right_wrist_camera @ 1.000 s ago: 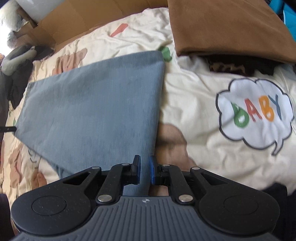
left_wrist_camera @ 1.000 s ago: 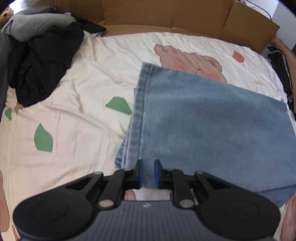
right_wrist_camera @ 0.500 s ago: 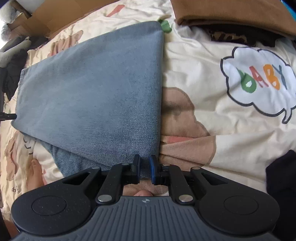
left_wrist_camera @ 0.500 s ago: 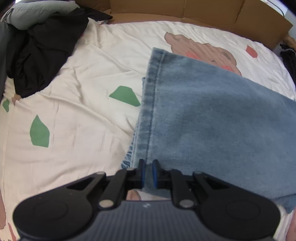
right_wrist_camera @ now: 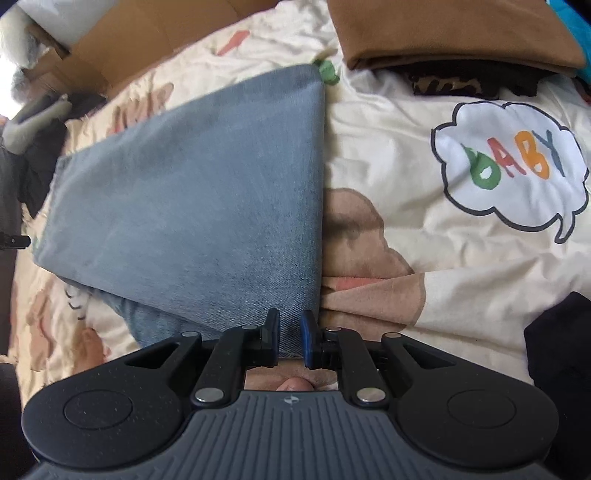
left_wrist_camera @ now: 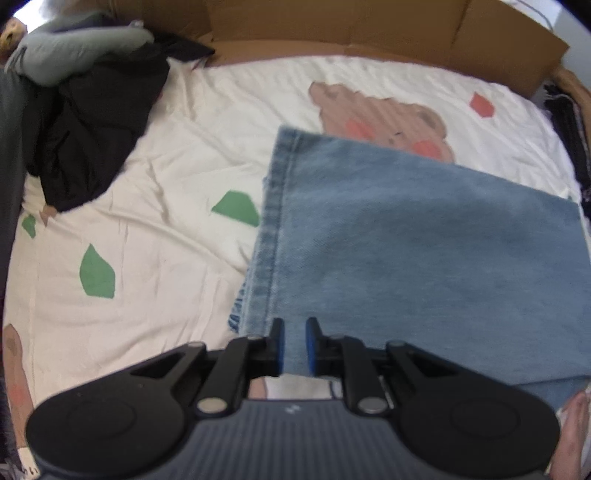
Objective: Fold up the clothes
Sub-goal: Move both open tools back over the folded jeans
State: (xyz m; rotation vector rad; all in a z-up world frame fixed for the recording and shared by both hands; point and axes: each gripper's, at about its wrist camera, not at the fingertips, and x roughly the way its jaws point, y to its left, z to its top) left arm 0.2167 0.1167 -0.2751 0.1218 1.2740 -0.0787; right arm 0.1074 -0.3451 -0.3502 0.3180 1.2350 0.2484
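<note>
Light blue jeans (left_wrist_camera: 406,251) lie folded flat on a cream printed bed sheet (left_wrist_camera: 166,240). Their stitched hem runs along the left side. My left gripper (left_wrist_camera: 294,343) is at the near edge of the jeans, close to the hem, its jaws narrowly apart with denim pinched between them. In the right wrist view the jeans (right_wrist_camera: 207,192) show a straight fold along their right side. My right gripper (right_wrist_camera: 290,339) grips the near right corner of the top layer. A lower denim layer (right_wrist_camera: 147,317) peeks out beneath.
A black garment (left_wrist_camera: 92,140) and a grey one (left_wrist_camera: 74,59) are heaped at the far left. Cardboard (left_wrist_camera: 332,26) walls the far side. A folded brown cloth (right_wrist_camera: 443,33) lies far right, dark fabric (right_wrist_camera: 554,332) near right. A hand (left_wrist_camera: 572,424) shows at the edge.
Both grippers pushed forward over the jeans half a second ago and have drawn back again. Their finger gaps look slightly wider now. The jeans lie as before.
</note>
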